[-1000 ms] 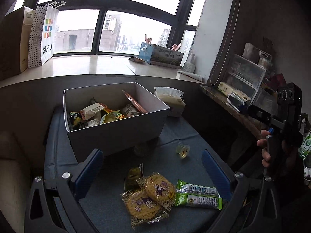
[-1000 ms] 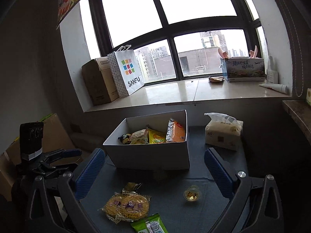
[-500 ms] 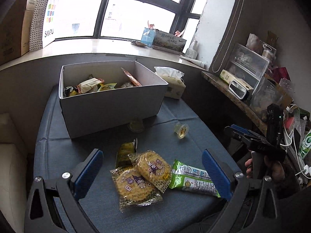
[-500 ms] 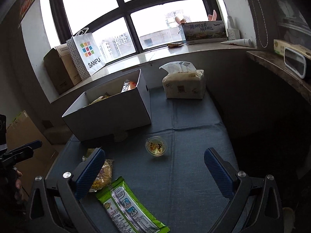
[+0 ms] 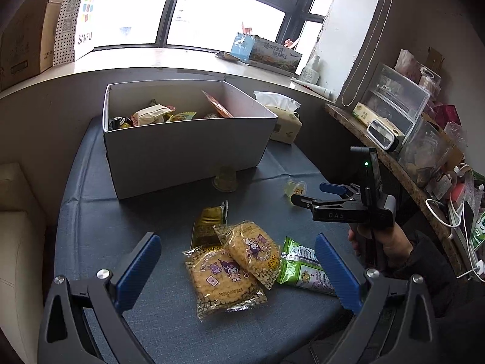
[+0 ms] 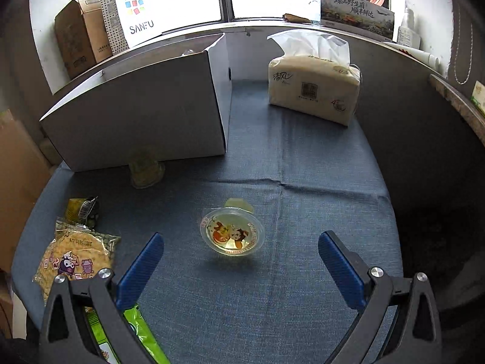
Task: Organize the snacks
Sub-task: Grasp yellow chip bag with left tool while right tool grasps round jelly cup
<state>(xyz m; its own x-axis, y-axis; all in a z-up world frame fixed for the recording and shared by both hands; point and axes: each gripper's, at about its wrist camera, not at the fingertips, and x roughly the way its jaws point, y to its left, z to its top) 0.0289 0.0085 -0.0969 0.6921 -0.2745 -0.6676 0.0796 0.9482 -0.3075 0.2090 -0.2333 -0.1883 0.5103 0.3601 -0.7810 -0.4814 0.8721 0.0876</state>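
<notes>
Near the table's right edge, the right gripper (image 6: 239,261) has dropped close behind the jelly cup (image 6: 232,232), fingers spread wide, empty; the left gripper (image 5: 236,267), also spread, hovers over the cookie packs (image 5: 233,261).

Daylight pours in from the far window (image 5: 224,15), which is totally blown out white. The worktop (image 6: 303,182) is dimmer but sharp, with soft shadows. Heavy fisheye bending and dark vignetting at the edges.
</notes>
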